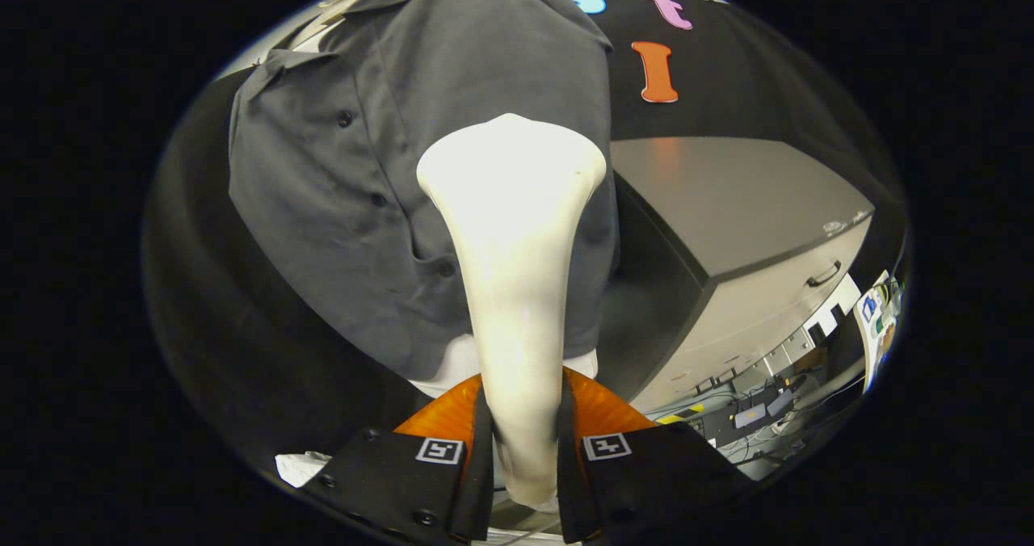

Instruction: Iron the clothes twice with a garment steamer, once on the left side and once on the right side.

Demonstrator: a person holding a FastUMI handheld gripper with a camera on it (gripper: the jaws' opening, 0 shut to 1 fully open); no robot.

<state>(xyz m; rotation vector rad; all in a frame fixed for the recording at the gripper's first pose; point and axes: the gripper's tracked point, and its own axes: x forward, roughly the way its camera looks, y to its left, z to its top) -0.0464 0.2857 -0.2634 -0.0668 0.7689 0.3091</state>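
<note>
The garment steamer [513, 287], smooth, cream and flaring to a wide head, sits clamped between both fingers of the gripper [521, 449]. Just beyond the fingers its head lies against a grey buttoned shirt [339, 207] of soft cloth.

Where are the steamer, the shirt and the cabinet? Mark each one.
garment steamer [517, 231]: gripper view, on its neck, clamped between the gripper [523, 441] fingers.
grey shirt [323, 207]: gripper view, on its front panel.
grey cabinet [727, 199]: gripper view, on its top.

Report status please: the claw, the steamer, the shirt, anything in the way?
Claw shut on steamer. Steamer head up against grey shirt, beside the button line. Grey cabinet off to the side, not in the way.
</note>
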